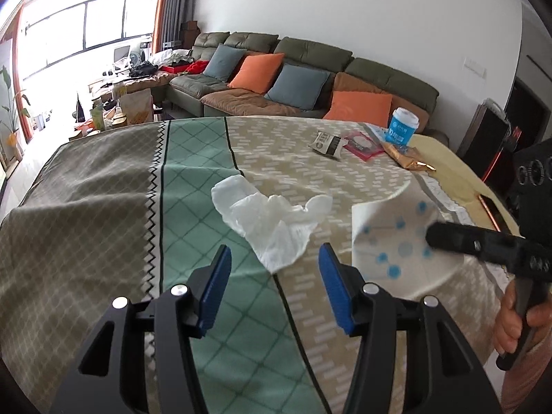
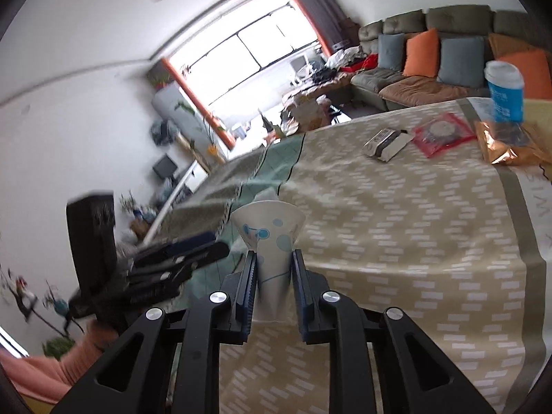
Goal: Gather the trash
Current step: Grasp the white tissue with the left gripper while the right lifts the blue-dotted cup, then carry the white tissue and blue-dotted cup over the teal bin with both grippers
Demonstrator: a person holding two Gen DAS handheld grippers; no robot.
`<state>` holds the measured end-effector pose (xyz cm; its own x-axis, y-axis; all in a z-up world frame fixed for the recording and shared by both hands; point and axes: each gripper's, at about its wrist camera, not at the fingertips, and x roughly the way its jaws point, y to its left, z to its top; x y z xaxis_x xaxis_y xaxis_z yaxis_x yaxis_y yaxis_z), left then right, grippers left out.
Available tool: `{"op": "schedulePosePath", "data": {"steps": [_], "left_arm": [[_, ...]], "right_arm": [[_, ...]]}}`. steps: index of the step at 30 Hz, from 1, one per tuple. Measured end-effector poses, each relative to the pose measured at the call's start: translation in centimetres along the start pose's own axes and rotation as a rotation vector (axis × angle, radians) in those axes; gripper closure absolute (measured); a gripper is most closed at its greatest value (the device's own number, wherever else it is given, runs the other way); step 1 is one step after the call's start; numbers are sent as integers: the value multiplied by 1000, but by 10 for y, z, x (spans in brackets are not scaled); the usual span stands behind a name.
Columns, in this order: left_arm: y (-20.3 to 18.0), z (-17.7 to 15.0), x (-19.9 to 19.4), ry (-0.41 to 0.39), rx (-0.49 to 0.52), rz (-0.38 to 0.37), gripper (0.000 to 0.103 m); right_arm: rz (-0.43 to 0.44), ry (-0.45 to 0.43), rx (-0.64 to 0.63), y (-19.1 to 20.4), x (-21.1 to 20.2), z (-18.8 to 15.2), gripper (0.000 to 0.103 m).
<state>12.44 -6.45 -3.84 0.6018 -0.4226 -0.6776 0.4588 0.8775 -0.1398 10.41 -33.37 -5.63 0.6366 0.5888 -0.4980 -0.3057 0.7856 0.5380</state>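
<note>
A crumpled white tissue point(image 1: 269, 220) lies on the patterned tablecloth point(image 1: 103, 207), just ahead of my open left gripper point(image 1: 274, 258), which is empty. My right gripper point(image 2: 274, 258) is shut on a white paper cup with blue dots point(image 2: 270, 241), held above the table; the cup point(image 1: 393, 234) also shows in the left wrist view, to the right of the tissue. Further back lie a black-and-white wrapper point(image 1: 327, 143), a red packet point(image 1: 362, 145), a gold foil bag point(image 1: 410, 158) and a blue-and-white cup point(image 1: 403, 126).
A green sofa point(image 1: 310, 69) with orange and blue cushions stands behind the table. A cluttered side table point(image 1: 117, 110) and a bright window are at the left. The table edge drops off at the right, beside a black cabinet point(image 1: 490, 138).
</note>
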Motion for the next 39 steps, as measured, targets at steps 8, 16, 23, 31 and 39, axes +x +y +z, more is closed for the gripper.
{"op": "schedulePosePath", "data": {"steps": [8,16,23,31,39], "left_arm": [[-1,2,16,42,27,11,50],[2,3,35,109,4,-2,95],[4,0,12,37,1,9,95],[19,-14,-29,-30,-40,35,95],[37,-33,-74,-91,-84,65,95]], "right_arm": [[57,62,19,-6,18,-7,79],[74,-1,42,-10,-2,-4,83],[76,-31,59,-10,-9,-1,83],[99,-37,61,-1,-7,2,83],[134,-29,44,17,3,4,83]]}}
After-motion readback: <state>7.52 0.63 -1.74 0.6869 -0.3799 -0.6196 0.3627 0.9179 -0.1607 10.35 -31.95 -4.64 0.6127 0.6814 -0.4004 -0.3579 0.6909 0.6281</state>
